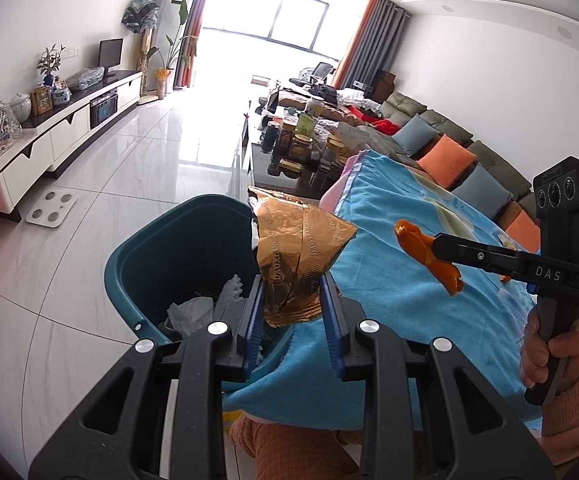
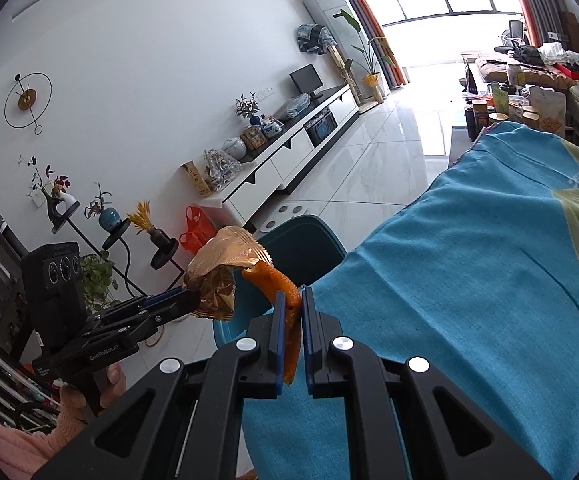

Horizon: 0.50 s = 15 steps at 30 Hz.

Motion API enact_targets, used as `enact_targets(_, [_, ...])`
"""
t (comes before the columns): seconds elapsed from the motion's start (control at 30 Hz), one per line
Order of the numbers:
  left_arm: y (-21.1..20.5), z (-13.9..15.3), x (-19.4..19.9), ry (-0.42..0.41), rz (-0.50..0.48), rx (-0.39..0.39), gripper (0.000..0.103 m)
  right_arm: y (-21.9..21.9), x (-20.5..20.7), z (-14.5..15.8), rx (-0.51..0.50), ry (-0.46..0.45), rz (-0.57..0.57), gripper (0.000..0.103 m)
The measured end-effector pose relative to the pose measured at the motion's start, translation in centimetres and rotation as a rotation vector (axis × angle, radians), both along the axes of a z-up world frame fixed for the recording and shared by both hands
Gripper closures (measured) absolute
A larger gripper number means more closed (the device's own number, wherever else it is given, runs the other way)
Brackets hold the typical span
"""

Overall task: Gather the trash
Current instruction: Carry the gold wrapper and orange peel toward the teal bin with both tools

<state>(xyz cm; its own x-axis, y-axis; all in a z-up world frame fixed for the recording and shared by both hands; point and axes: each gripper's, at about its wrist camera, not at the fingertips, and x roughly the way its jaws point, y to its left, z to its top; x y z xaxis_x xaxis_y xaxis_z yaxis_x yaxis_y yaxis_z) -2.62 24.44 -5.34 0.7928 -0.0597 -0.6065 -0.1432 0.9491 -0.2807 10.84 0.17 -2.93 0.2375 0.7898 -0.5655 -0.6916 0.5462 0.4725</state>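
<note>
Two pieces of trash are being carried at once. The left gripper point(image 1: 292, 312) is pinching a crumpled gold foil wrapper point(image 1: 299, 256) by its lower end, with the rest standing up above the fingers. The right gripper point(image 2: 292, 320) is clamping a strip of orange peel point(image 2: 279, 280) narrowly between its blue pads point(image 2: 276, 328), the peel's curled tip sticking out past them.

Both are hanging just over the near left edge of the blue cloth point(image 1: 409, 288), beside the teal bin point(image 1: 177, 256) on the floor, which is already holding white tissue point(image 1: 191, 314).

Wrapper foil looks very light, thin and crinkly, so it is likely to flutter or cling on release; a grip across a folded seam should be holding best. Peel looks soft, bendy and possibly slick, so squeezing its thicker middle seems safest.
</note>
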Motion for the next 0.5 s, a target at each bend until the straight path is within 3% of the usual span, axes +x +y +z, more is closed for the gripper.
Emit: enact_targets(0.5, [1.6, -0.8, 0.7, 0.023, 0.043, -0.006, 0.076, 2.9, 0.7, -0.1, -0.002, 0.018, 0.047, 0.096])
